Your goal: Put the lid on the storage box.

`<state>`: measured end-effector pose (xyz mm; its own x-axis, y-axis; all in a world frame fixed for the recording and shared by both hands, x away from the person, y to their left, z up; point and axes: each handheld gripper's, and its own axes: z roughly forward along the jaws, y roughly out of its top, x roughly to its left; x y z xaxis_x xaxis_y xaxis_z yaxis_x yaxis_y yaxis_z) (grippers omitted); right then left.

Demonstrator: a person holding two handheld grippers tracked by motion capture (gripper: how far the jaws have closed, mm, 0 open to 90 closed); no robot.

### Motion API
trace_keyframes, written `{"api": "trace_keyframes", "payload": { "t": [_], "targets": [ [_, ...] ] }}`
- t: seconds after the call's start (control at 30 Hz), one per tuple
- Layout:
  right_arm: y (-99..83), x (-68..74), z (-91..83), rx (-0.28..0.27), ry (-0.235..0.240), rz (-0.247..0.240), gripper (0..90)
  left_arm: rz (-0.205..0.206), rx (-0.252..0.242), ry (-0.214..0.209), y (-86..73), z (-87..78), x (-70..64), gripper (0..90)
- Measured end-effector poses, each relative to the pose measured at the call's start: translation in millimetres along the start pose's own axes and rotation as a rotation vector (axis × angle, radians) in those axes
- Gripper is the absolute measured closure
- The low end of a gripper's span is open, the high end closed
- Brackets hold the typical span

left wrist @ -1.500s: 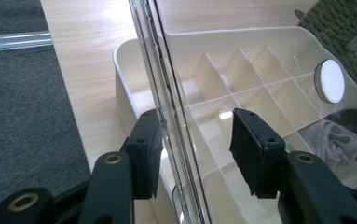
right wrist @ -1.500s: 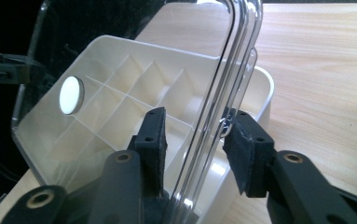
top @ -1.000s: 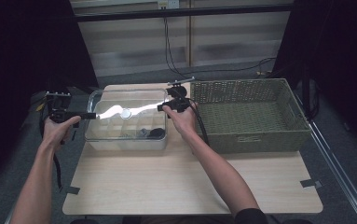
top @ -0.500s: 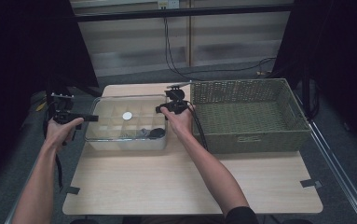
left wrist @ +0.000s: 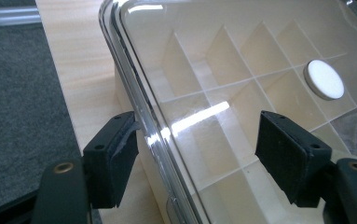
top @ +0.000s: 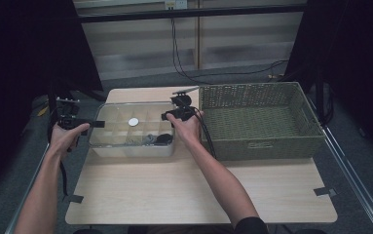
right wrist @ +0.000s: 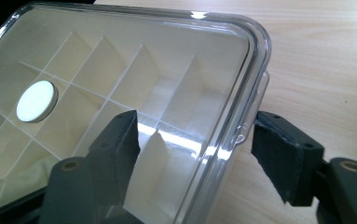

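Note:
A clear plastic box (top: 125, 147) with several divided compartments sits on the left half of the table, its transparent lid (top: 118, 121) lying flat on top. A white round disc (top: 133, 122) marks the lid's middle. My left gripper (top: 95, 124) is open at the box's left end, and its jaws straddle the lid rim (left wrist: 134, 100): one outside the edge, one over the lid. My right gripper (top: 167, 116) is open at the right end and straddles the lid rim (right wrist: 253, 79) the same way. The disc (right wrist: 36, 100) lies beyond its jaws.
A green wicker basket (top: 257, 146) stands right of the box, close to the right hand. Dark and grey small items (top: 157, 139) lie in the box's front right compartments. Bare tabletop (top: 198, 190) spreads in front. Grey floor (left wrist: 22, 93) lies past the table's left edge.
One second ago the lid was tilted between the two grippers with a bright glare across it. It now lies flat on the box, and both grippers have drawn slightly outwards.

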<state>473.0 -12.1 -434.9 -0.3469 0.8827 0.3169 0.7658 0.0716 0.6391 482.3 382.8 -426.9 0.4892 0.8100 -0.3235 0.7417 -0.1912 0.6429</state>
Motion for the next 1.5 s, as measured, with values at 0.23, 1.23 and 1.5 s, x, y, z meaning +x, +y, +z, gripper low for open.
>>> {"api": "trace_keyframes", "payload": {
  "t": [0.23, 1.23, 1.5],
  "targets": [
    [2.1, 1.6, -6.7, -0.031, 0.010, -0.016, 22.6, 0.025, -0.024, 0.026, -0.4, -12.0, -4.8, 20.8],
    [-8.3, 2.9, -80.1, -0.174, 0.161, -0.188, 12.2, 0.077, -0.153, 0.092, -61.5, -65.4, -36.7, 14.3],
    [-22.7, -10.4, -103.7, -0.189, 0.137, -0.214, 13.5, 0.106, -0.167, 0.100, -75.8, -70.5, -54.8, 15.2]
  ]
}}
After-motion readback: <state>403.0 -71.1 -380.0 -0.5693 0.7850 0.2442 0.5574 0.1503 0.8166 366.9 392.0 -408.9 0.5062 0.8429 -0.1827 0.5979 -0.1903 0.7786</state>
